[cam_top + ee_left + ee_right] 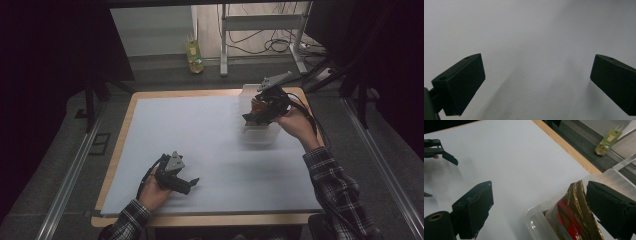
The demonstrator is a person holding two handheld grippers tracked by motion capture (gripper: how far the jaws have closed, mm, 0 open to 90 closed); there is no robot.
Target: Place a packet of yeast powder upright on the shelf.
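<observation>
A clear plastic bin (260, 134) stands at the far right of the white mat (200, 135). In the right gripper view the bin (536, 220) holds a red and brown packet (571, 217) leaning against ribbed cardboard. My right gripper (251, 118) hangs over the bin's near-left rim, tilted down. It is open (539, 187), with one jaw outside the bin over the mat and the other beside the packet. My left gripper (192, 184) rests low on the mat near the front left, open (536, 62) with bare mat between its jaws. That left gripper (441, 150) lies far off in the right gripper view.
The mat covers a wooden table whose edge (200, 220) runs along the front. On the floor beyond the table lies a yellow-green bag (194, 56), also in the right gripper view (607, 141). A metal frame leg (224, 45) and cables (270, 45) stand behind.
</observation>
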